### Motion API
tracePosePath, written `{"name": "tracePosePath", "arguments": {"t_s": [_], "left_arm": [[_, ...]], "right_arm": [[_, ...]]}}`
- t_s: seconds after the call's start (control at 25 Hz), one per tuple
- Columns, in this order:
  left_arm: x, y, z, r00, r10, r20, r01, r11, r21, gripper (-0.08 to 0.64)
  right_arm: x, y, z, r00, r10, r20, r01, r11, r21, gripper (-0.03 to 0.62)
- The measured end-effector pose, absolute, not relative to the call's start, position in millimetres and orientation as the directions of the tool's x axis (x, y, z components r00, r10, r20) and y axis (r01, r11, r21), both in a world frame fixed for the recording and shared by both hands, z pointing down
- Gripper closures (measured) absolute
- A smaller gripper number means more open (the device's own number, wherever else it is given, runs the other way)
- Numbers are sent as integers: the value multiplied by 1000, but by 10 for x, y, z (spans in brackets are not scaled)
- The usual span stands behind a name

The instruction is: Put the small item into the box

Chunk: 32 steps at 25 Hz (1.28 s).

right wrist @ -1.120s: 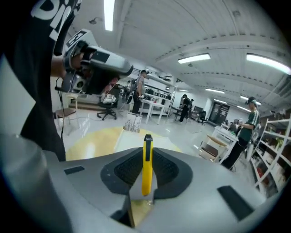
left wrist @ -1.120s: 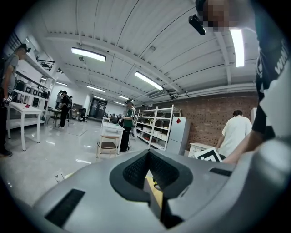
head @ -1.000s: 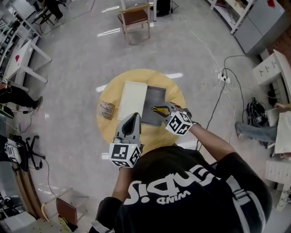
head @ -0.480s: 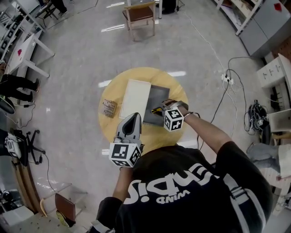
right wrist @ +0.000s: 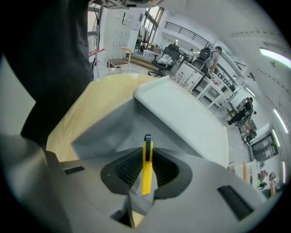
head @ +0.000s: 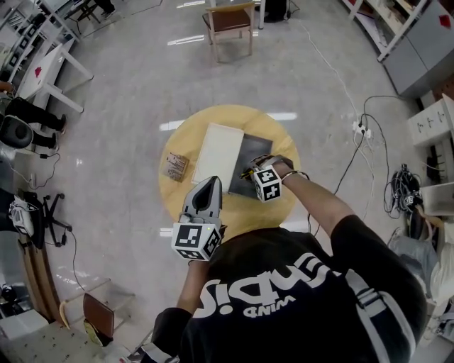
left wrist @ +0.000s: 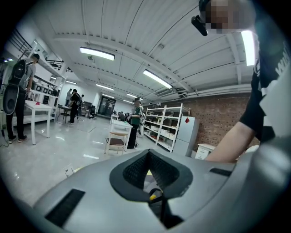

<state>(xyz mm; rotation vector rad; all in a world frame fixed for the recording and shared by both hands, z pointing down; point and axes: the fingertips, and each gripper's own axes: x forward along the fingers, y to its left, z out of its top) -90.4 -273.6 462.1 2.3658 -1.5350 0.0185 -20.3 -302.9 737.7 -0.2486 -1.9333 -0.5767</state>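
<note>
Off at the far left of the room, a white side desk (head: 50, 67) stands on the glossy pale grey floor (head: 120, 120). Nearer you on that side is a black office chair (head: 32, 216). A wooden chair with a brown seat (head: 230, 20) sits at the far side, beyond the round yellow wooden desk (head: 220, 117) in front of you.

Three things lie on that desk. A small brown slatted block (head: 175, 167) is near the left edge, apart from the rest. Next comes a flat white rectangular lid (head: 216, 152), and right against its right side is an open shallow grey box (head: 255, 150).

Your left tongs (head: 207, 181) hover over the near-left part of the desk, pointing away from you. They are clenched with nothing between them, and their own view shows the pads meeting at the tip. Behind them that view shows strip lights (left wrist: 96, 53) on a white ceiling, white shelving (left wrist: 166, 129) and a brick wall (left wrist: 213, 123).

Your right tongs (right wrist: 146, 154) are clamped on the small yellow stick with a black tip (right wrist: 147, 175), which juts out past the pads. You hold it at the near end of the box with the black tip over the grey interior. You can't tell whether it touches the bottom.

On the floor to the right lie a white power strip (head: 360, 127) and black cables, with a grey cabinet (head: 418, 53) at the far right.
</note>
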Motion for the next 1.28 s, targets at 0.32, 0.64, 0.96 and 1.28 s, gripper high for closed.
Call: {"name": "tracePosePath", "arguments": {"t_s": [0.32, 0.64, 0.96, 1.28], "left_arm": [[-1023, -2733, 4629, 400, -896, 193, -902, -347, 257, 551], [-1058, -2718, 4633, 398, -896, 199, -904, -346, 251, 551], [-1051, -2712, 4660, 399, -895, 199, -904, -347, 252, 551], [-989, -2711, 4645, 411, -892, 188, -899, -361, 249, 551]], "right_arm": [[-203, -3018, 7541, -364, -55, 930, 433, 874, 222, 535], [-201, -3012, 7575, -349, -43, 936, 419, 886, 197, 534], [-179, -3016, 7541, -364, -42, 930, 391, 900, 194, 505], [-133, -3184, 7265, -453, -120, 883, 261, 930, 261, 563]]}}
